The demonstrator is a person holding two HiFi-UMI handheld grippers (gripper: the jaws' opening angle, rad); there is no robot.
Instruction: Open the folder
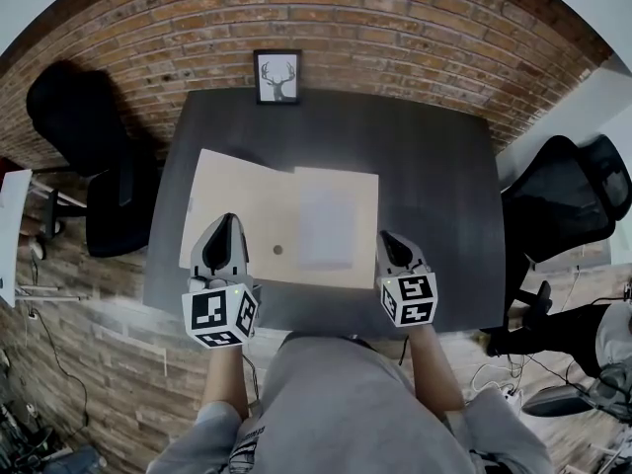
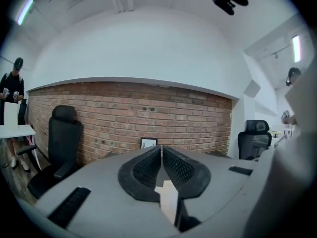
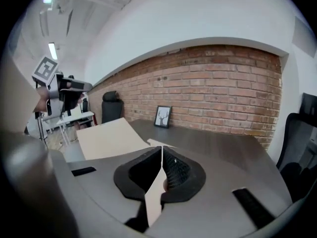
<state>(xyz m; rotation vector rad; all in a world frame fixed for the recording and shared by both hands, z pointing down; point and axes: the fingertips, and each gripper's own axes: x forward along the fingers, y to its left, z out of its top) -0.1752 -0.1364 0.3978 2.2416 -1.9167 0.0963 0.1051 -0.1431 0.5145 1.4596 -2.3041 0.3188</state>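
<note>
The folder (image 1: 247, 205), a thin sheet of buff card, lay spread open on the near half of the desk (image 1: 434, 176). Its left leaf was a skewed four-sided panel, and in the right gripper view it slanted up off the surface. Its right leaf was a flatter rectangle. A pale, smooth white sheet (image 1: 326, 227) lay on the right leaf, and a small round mark (image 1: 277, 250) showed on the card just left of it. The left claw (image 2: 161, 152) was together, its black pads (image 2: 148, 167) moulded in a fine ribbed grid and pinching a sliver of the buff card at the left leaf's near edge. The right claw (image 3: 162, 152) was likewise clamped on the folder, a knife-thin edge of card running between its ribbed pads (image 3: 176, 170) at the right leaf's near corner. Each tool had a rounded grey plastic body and carried a cube with black-and-white square markers (image 1: 219, 319). The desk was a matt, dark grey slab with rounded corners. At its far edge a small black-framed picture (image 1: 277, 76) of a deer's head stood upright against a rough red brick wall (image 1: 395, 28). Black high-backed office chairs flanked the desk, one at the left (image 1: 89, 156) and one at the right (image 1: 568, 200).
</note>
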